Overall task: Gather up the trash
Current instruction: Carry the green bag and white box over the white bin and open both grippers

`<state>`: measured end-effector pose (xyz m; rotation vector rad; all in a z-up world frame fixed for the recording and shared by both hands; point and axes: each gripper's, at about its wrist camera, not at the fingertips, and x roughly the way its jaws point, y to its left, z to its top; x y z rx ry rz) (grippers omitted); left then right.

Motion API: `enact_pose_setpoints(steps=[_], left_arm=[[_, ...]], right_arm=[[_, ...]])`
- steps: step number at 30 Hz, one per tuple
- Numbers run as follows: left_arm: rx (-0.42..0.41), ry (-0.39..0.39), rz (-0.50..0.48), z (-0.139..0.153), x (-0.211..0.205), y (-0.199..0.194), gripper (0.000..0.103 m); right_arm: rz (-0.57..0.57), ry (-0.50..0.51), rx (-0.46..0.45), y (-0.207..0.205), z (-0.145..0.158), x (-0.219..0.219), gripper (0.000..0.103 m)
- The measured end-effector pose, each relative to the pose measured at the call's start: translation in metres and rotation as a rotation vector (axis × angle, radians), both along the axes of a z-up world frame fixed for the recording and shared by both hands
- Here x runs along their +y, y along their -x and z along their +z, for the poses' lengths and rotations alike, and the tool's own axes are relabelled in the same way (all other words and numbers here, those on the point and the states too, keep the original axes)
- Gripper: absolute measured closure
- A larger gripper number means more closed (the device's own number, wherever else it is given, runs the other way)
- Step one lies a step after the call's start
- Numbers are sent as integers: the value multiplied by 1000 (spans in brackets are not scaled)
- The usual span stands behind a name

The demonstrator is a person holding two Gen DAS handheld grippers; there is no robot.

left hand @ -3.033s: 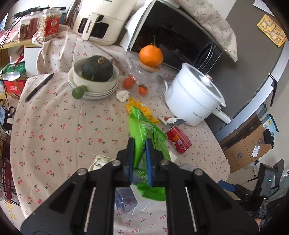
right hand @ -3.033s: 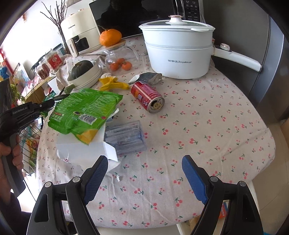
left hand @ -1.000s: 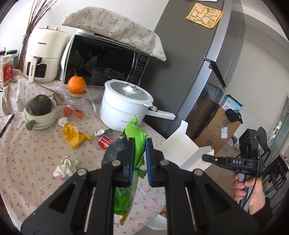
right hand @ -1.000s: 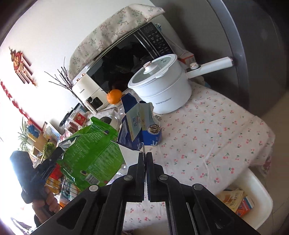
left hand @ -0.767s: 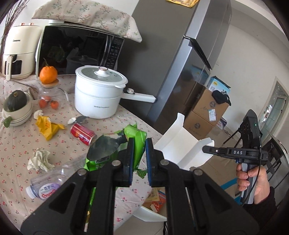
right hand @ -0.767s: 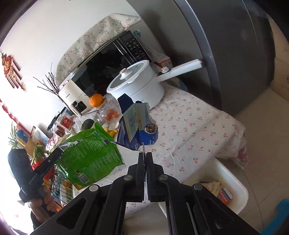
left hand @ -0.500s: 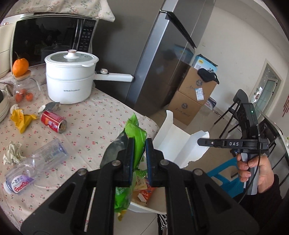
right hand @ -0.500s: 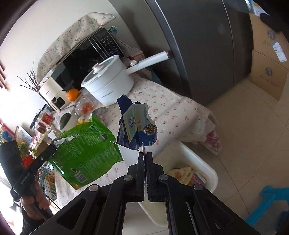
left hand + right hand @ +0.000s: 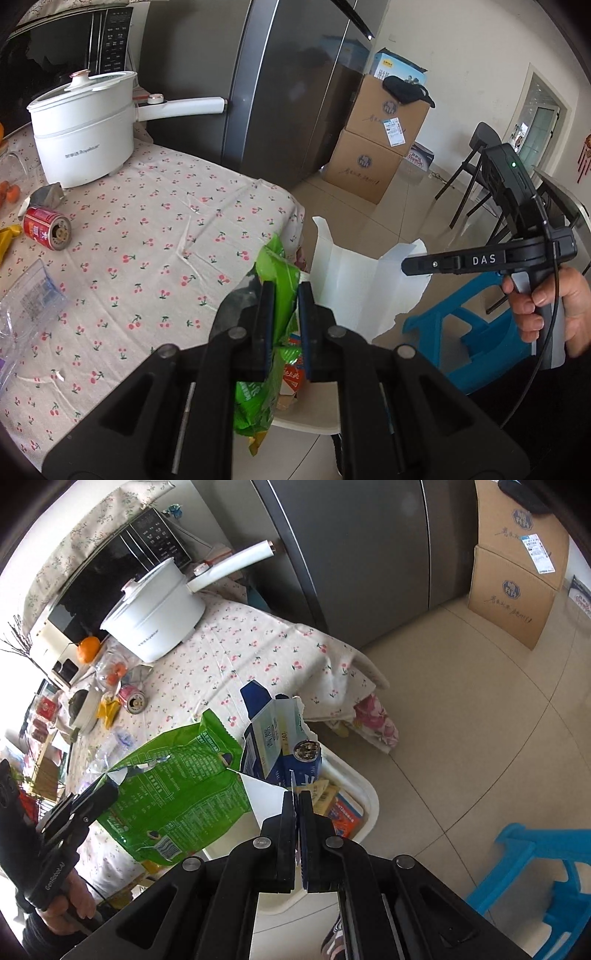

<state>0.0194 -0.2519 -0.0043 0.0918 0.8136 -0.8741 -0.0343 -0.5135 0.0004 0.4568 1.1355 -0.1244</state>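
Observation:
A green snack bag (image 9: pixel 279 271) hangs from my left gripper (image 9: pixel 285 295), which is shut on its top edge. The bag dangles just above a white bin (image 9: pixel 308 421) on the floor beside the table. In the right wrist view the same bag (image 9: pixel 177 786) spreads out at the left, with the left gripper (image 9: pixel 98 795) at its corner. My right gripper (image 9: pixel 297 801) is shut on a flattened blue and white carton (image 9: pixel 273 734), held over the bin (image 9: pixel 369 788). Seen from the left, the carton (image 9: pixel 354 280) shows its white inside, pinched by the right gripper (image 9: pixel 406 266). Orange and yellow packaging lies in the bin.
The table with the cherry-print cloth (image 9: pixel 166 229) carries a red can (image 9: pixel 47 229), a clear plastic bottle (image 9: pixel 26 306) and a white pot (image 9: pixel 85 125). A blue stool (image 9: pixel 535 860) stands right of the bin. A dark fridge (image 9: pixel 288 92) and stacked cardboard boxes (image 9: pixel 373 147) stand behind.
Both grippers have swung away from the tabletop, past its edge, and sunk towards the bin. The bag and the carton travelled with them, still gripped.

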Motion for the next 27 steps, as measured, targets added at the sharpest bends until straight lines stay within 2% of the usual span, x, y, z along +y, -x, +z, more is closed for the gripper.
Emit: enact_pose_setpoints(steps=[5, 7, 9, 10, 11, 16, 23, 26, 27], left_arm=[[-10, -58, 7, -20, -9, -2, 89], [-18, -82, 11, -24, -11, -2, 85], [-16, -110, 16, -27, -11, -4, 66], [-18, -118, 27, -27, -10, -4, 50], [-23, -119, 41, -27, -8, -4, 38], [-15, -127, 71, -23, 2, -7, 20], [-5, -170, 142, -21, 21, -12, 6], [-7, -176, 167, -18, 32, -14, 1], [-8, -177, 175, -16, 36, -15, 1]], right_arm=[[1, 11, 46, -1, -14, 0, 101], [1, 17, 58, -2, -17, -1, 101], [3, 21, 67, -2, -20, -1, 101], [3, 24, 70, -2, -21, -1, 101], [2, 25, 73, -2, -21, -1, 101], [9, 26, 81, -6, -24, 1, 101], [27, 16, 94, -17, -28, 13, 100], [39, 16, 110, -24, -31, 19, 95], [43, 13, 111, -26, -31, 21, 85]])
